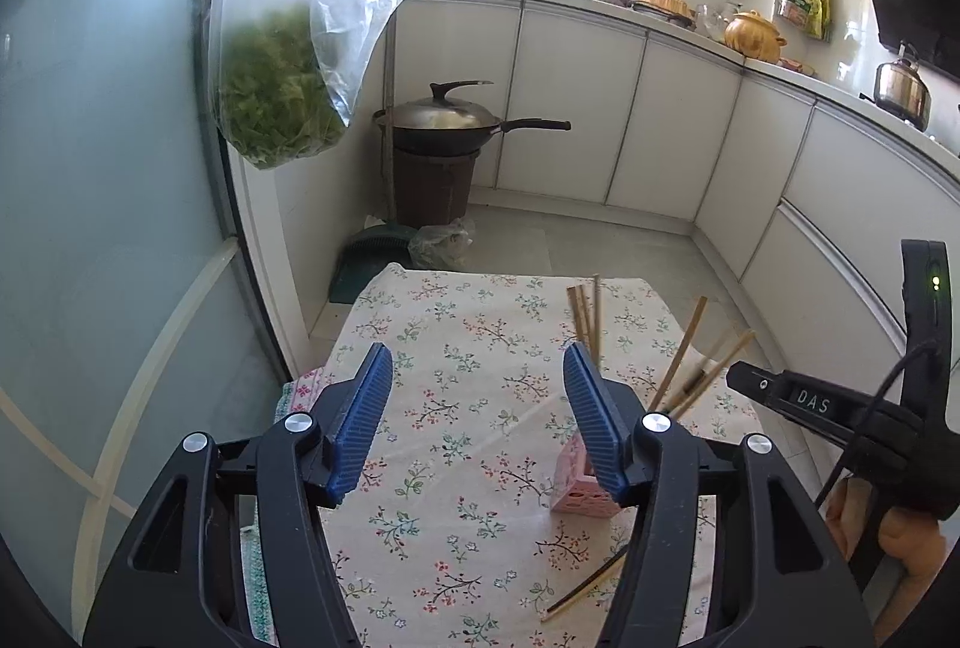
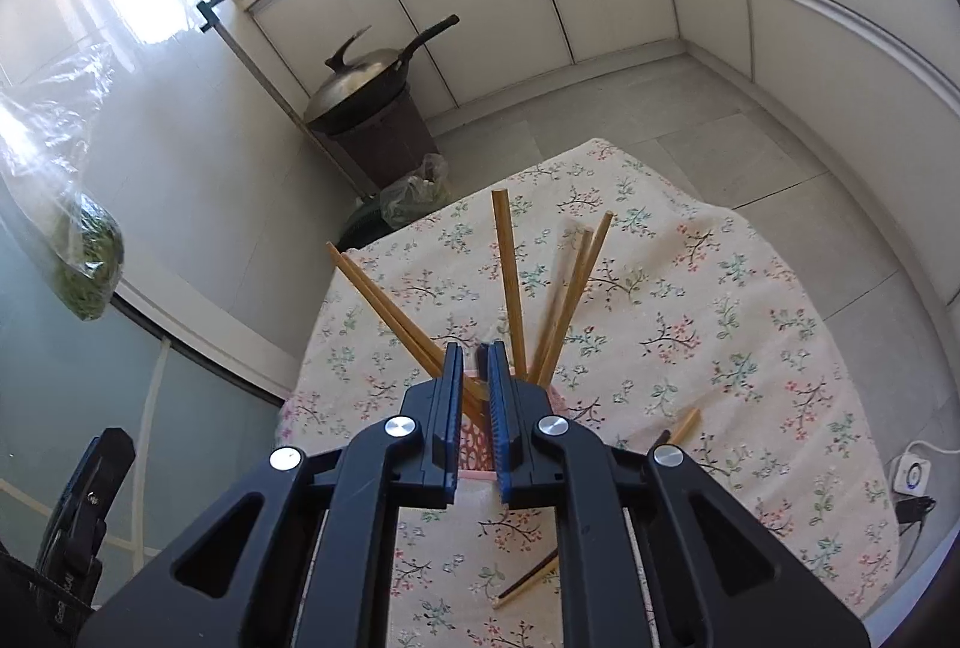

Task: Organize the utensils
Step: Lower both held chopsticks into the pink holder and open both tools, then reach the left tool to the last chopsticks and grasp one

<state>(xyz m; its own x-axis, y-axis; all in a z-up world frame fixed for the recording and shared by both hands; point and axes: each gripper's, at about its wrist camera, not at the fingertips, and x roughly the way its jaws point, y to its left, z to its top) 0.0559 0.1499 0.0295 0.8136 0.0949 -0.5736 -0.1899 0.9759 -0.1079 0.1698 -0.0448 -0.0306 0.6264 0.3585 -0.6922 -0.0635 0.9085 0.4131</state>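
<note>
While my left gripper [image 1: 477, 408] hangs over the floral tablecloth [image 1: 468, 366], its blue pads [image 1: 366, 408] stand well apart w/ nothing between them. The pink holder [image 1: 579, 492] sits just beside the right-hand pad, partly hidden behind it, w/ bamboo chopsticks [image 1: 585, 309] sticking up out of it and fanning outward. My right gripper [image 2: 475, 378] is right above that holder [image 2: 474, 444]; its jaws are nearly together, only a narrow slit left, and I can't tell if anything is pinched there. Chopsticks [image 2: 510, 276] splay to either side of its fingers. Two loose chopsticks [image 2: 528, 579] lie flat on the cloth near the holder, closer to me; another [image 2: 681, 426] lies on the right.
</note>
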